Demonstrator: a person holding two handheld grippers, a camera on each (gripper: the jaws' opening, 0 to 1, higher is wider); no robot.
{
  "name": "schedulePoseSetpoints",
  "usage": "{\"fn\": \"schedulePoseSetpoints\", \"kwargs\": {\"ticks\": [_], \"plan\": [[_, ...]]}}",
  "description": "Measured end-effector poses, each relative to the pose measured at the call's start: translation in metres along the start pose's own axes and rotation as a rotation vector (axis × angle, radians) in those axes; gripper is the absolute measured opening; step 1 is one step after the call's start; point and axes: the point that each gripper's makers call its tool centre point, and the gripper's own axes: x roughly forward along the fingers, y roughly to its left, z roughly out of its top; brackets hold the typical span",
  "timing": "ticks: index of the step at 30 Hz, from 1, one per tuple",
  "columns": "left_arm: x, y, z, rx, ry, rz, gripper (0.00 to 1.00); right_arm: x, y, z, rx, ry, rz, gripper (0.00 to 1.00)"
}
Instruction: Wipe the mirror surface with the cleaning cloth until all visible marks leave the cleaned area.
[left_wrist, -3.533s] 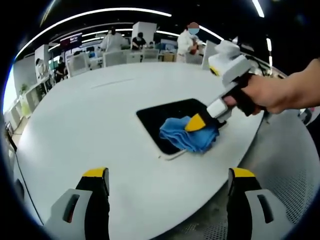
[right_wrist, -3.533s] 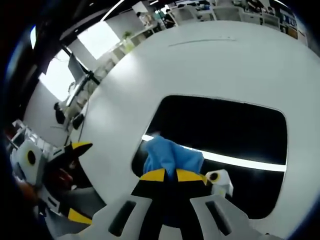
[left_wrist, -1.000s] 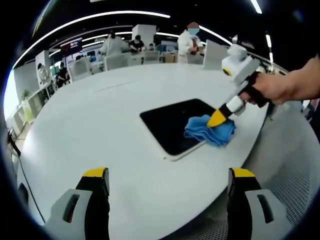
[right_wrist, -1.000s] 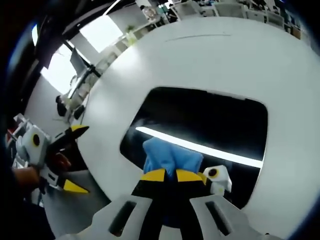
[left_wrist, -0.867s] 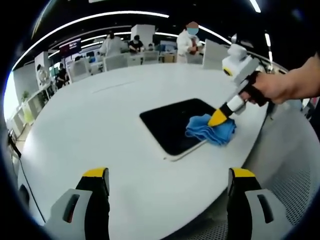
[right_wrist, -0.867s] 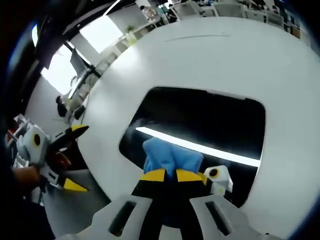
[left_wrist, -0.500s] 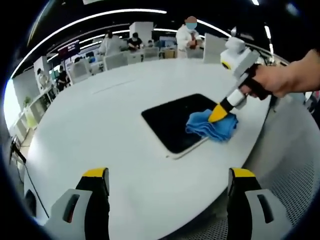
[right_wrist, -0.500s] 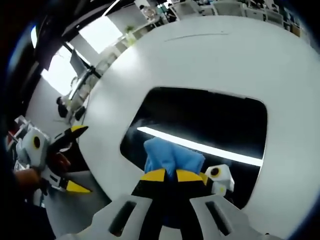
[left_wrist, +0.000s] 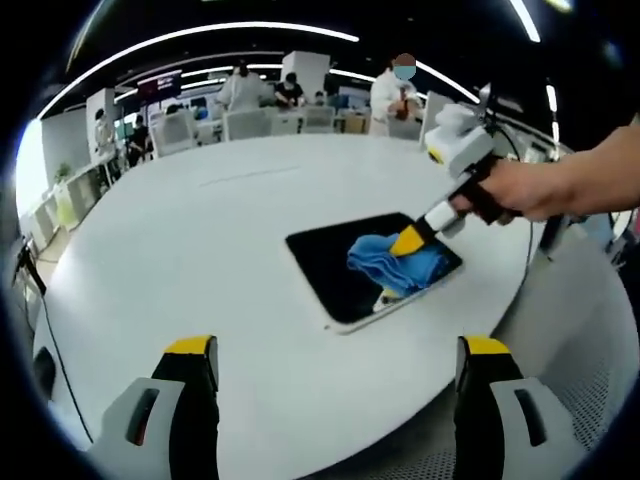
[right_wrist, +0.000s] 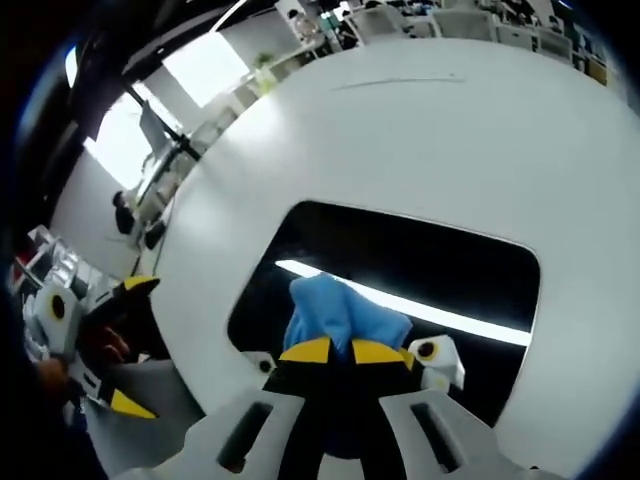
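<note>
1. My right gripper (right_wrist: 338, 350) has its yellow-tipped jaws pinched tight on the blue cleaning cloth (right_wrist: 340, 315), and the bunched cloth is pressed down on the mirror (right_wrist: 420, 265).
2. The mirror is a dark rounded rectangle lying flat on the white round table (right_wrist: 420, 130); it reflects a bright ceiling light as a white streak just past the cloth.
3. In the left gripper view, the cloth (left_wrist: 392, 264) sits on the mirror's (left_wrist: 330, 268) half nearer my right hand (left_wrist: 515, 190), inside the mirror's edges.
4. That hand grips the right gripper (left_wrist: 408, 241) from the side of the mirror toward the table's rim, the tool angled down onto the cloth.
5. My left gripper (left_wrist: 330, 360) hangs back from the mirror over the table's (left_wrist: 200, 230) near part, jaws spread wide, nothing between them.
6. In the right gripper view, the left gripper (right_wrist: 120, 345) shows off the table's edge, well apart from the mirror.
7. Beyond the mirror, past the table's far rim, people (left_wrist: 400, 85) stand among office chairs (left_wrist: 245, 120).
</note>
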Motion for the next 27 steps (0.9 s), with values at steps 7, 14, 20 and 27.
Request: {"fn": "schedulePoseSetpoints", "kwargs": {"ticks": [7, 14, 20, 27], "plan": [[-0.002, -0.007, 0.005, -0.039, -0.045, -0.059, 0.99, 0.005, -0.009, 0.018, -0.017, -0.005, -0.011, 0.00], [0.001, -0.008, -0.004, 0.003, 0.003, -0.059, 0.99, 0.012, -0.020, 0.038, -0.033, 0.005, -0.008, 0.00], [0.001, -0.009, -0.005, 0.003, 0.012, -0.064, 0.99, 0.016, -0.024, 0.051, -0.063, 0.002, -0.015, 0.00], [0.000, -0.005, -0.004, 0.005, 0.009, -0.038, 0.99, 0.022, -0.028, 0.062, -0.100, 0.007, -0.017, 0.00]]}}
